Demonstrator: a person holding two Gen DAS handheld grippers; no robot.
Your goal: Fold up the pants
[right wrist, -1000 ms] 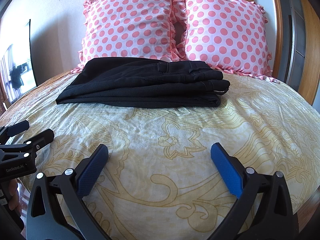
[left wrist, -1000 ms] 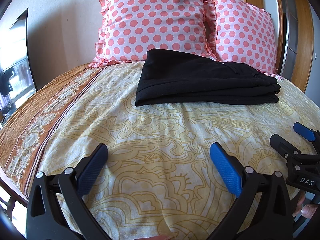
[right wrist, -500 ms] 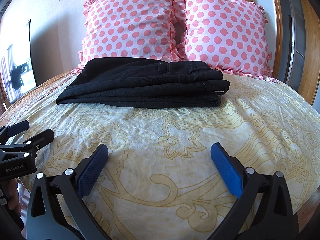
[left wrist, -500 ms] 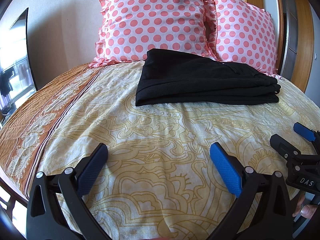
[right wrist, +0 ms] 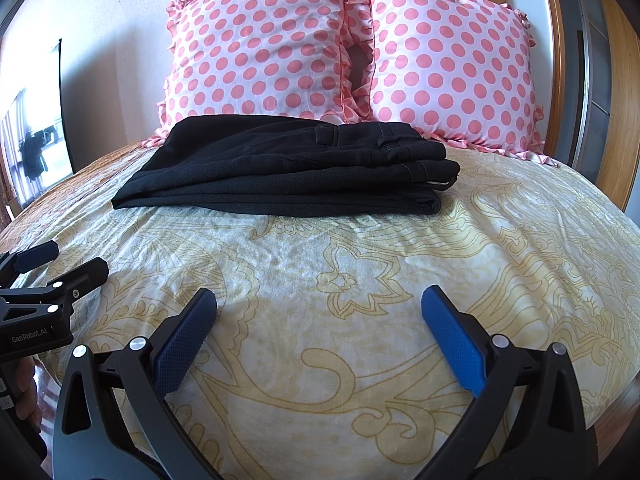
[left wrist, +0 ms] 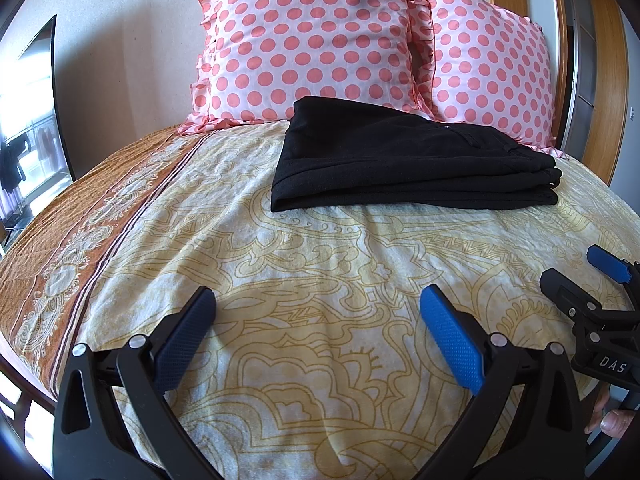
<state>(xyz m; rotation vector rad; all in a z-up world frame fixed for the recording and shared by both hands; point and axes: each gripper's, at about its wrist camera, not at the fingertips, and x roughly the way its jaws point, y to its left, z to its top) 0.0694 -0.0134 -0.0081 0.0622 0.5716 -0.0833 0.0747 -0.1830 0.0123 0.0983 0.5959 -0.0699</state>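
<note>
Pants: the black woven-cloth pants (left wrist: 412, 168) are lying folded in a flat stack of several layers on the yellow paisley-print bedspread (left wrist: 320, 280), just in front of the two pink polka-dot ruffled pillows (right wrist: 344, 48), well apart from my tools.
Left gripper (left wrist: 320, 332): I am holding it released, its blue-padded jaws spread wide over bare bedspread, gripping nothing.
Right gripper (right wrist: 320, 332): I am holding it the same way, jaws spread, nothing between them.
Handling: I am judging the cloth soft, limp and light; the layers would likely slide apart if I lifted one corner only.
Hold: I am favouring the thick folded edge facing me, pinching all layers near each end; the waistband with belt loops (right wrist: 384, 140) at the right looks firmest.
Progress: the fold is looking finished to me.
Writing: I am reading "DAS" (left wrist: 610, 363) on the right tool's body and "GenRobot.AI" (right wrist: 29, 335) on the left tool's; none is showing on the pants.
</note>
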